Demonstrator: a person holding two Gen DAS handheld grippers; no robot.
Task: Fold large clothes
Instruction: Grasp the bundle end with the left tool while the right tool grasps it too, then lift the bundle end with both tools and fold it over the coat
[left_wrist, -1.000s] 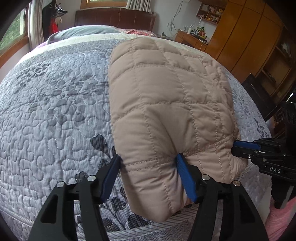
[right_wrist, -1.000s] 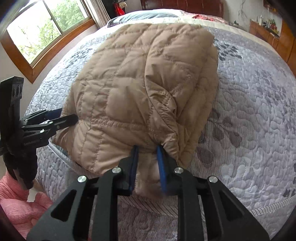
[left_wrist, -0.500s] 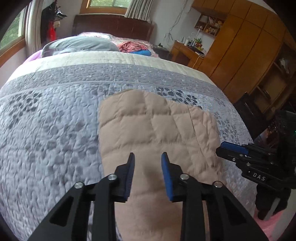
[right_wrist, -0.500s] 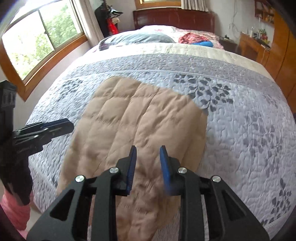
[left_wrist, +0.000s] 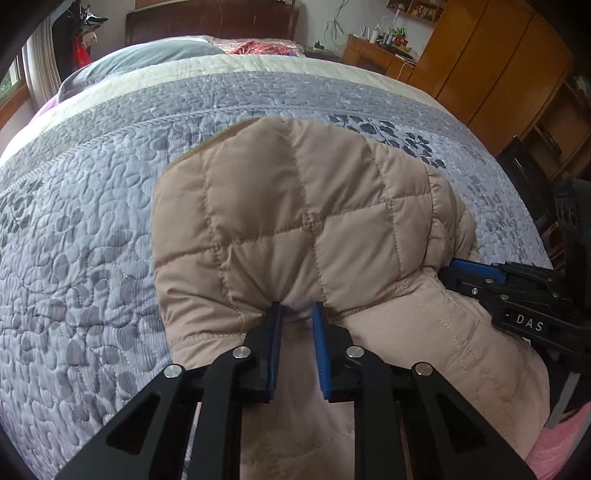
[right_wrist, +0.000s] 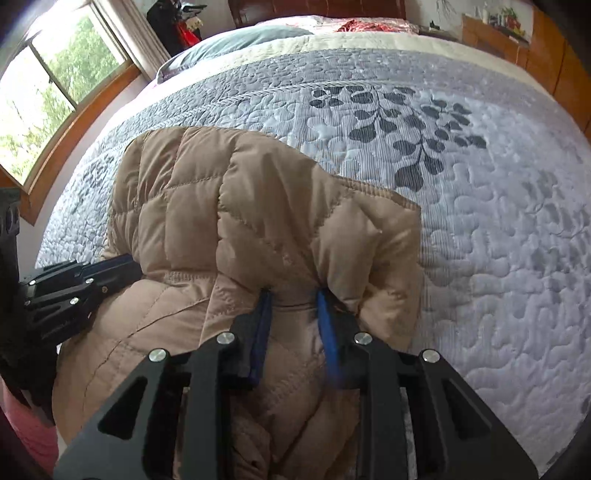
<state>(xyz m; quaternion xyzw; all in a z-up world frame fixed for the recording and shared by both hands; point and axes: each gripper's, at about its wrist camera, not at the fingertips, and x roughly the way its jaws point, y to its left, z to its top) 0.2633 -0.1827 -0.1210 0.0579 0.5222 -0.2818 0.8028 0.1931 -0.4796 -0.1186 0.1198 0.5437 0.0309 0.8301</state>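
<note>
A beige quilted jacket (left_wrist: 295, 206) lies on the grey-blue quilted bedspread (left_wrist: 81, 229), its near part doubled over itself in a puffy fold. My left gripper (left_wrist: 297, 314) has its blue pads a little apart and is shut on the hem of the folded layer near its left side. My right gripper (right_wrist: 293, 299) is shut on the same hem near its right side, pads slightly wider apart. The jacket also fills the right wrist view (right_wrist: 236, 221). Each gripper shows in the other's view: the right one (left_wrist: 458, 266), the left one (right_wrist: 125, 266).
Pillows (left_wrist: 140, 59) and a dark headboard (left_wrist: 210, 18) are at the far end of the bed. A wooden wardrobe (left_wrist: 491, 62) and a cluttered desk (left_wrist: 384, 48) stand to the right. A window (right_wrist: 55, 92) is on the left. Pink cloth (left_wrist: 561, 450) is by the bed's near edge.
One second ago my left gripper was open around the hem; it closed. Both grippers lifted the hem high and have carried it forward, so the jacket's near part now folds over itself.
</note>
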